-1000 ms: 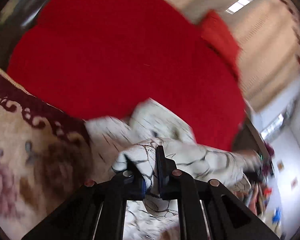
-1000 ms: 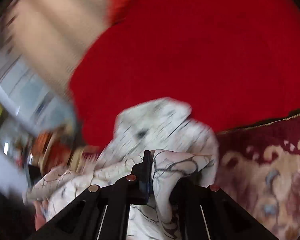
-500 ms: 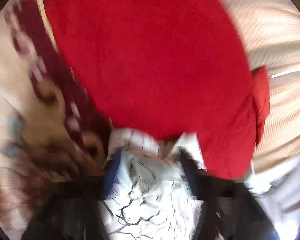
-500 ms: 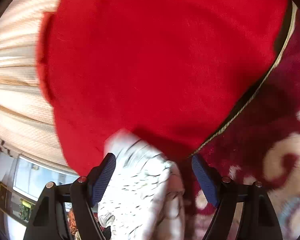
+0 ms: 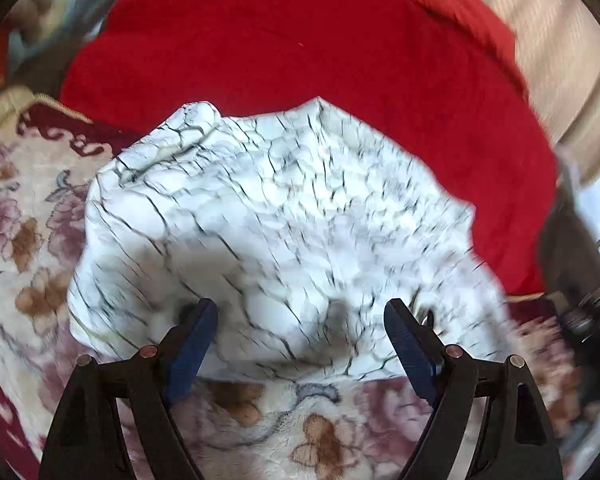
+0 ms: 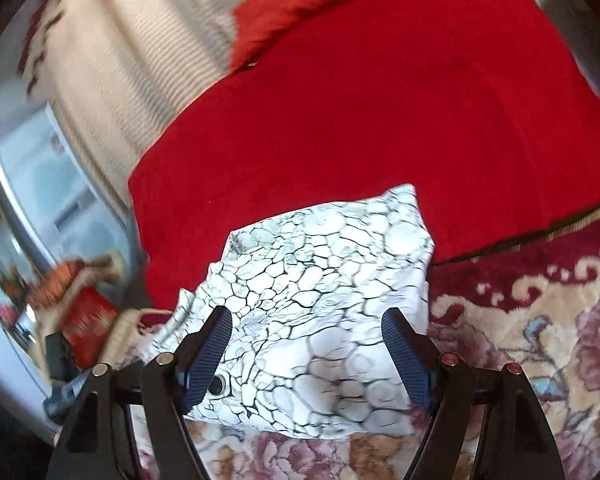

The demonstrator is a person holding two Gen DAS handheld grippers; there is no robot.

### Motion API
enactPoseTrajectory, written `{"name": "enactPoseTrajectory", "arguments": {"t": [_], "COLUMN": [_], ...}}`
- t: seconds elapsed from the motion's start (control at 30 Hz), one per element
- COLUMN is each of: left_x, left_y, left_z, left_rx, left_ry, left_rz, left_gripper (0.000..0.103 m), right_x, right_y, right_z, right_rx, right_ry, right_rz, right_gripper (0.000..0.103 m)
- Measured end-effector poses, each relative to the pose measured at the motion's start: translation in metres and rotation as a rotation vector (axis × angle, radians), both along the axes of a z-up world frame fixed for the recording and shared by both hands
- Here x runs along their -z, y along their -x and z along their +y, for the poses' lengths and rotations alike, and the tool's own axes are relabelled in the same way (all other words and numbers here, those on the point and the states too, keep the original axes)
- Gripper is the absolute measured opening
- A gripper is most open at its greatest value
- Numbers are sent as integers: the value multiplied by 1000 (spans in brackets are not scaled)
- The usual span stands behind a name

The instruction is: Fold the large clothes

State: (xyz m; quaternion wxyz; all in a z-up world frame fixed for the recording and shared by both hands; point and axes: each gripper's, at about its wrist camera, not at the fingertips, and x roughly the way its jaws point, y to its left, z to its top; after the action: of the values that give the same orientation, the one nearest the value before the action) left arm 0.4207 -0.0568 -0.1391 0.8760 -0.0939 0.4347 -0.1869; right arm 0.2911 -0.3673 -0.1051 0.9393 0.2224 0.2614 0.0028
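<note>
A white garment with a black crackle print (image 5: 276, 220) lies bunched on the floral rug, its far edge against a red blanket. It also shows in the right wrist view (image 6: 320, 312), folded into a rough pile. My left gripper (image 5: 300, 320) is open and empty, hovering just over the garment's near edge. My right gripper (image 6: 306, 330) is open and empty over the garment's near part. A dark snap or button (image 6: 219, 385) shows beside my right gripper's left finger.
A cream and maroon floral rug (image 5: 28, 216) carries the garment; it shows in the right wrist view (image 6: 540, 320) too. A large red blanket (image 5: 300, 40) lies behind. Striped curtains (image 6: 112, 60) and cluttered boxes (image 6: 84, 316) stand at the left.
Both grippers were shut on the garment a second ago. They have opened and let it drop onto the rug, and have drawn back from it.
</note>
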Motion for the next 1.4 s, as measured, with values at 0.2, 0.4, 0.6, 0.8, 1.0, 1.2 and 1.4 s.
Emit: {"name": "enactPoseTrajectory", "arguments": {"t": [0.2, 0.4, 0.6, 0.8, 1.0, 1.2, 1.4], "left_x": [24, 42, 31, 7, 21, 39, 31], "left_y": [-8, -7, -6, 21, -2, -11, -2], "left_z": [-34, -45, -27, -13, 3, -29, -22], "left_rx": [-14, -42, -157, -285, -388, -328, -399], "left_ry": [-270, -362, -203, -173, -138, -371, -340], "left_rz": [-130, -156, -136, -301, -202, -203, -225], "left_gripper": [89, 97, 97, 97, 97, 97, 97], "right_x": [31, 93, 102, 92, 81, 60, 36], "right_y": [-25, -35, -23, -21, -19, -12, -5], "right_z": [-1, -27, -48, -35, -24, -32, -33], "right_rx": [38, 19, -25, -31, -34, -25, -25], "right_ry": [-102, -319, -456, -369, -262, -276, -256], "right_rz": [27, 194, 213, 251, 276, 197, 73], "right_gripper": [78, 71, 71, 71, 72, 72, 72]}}
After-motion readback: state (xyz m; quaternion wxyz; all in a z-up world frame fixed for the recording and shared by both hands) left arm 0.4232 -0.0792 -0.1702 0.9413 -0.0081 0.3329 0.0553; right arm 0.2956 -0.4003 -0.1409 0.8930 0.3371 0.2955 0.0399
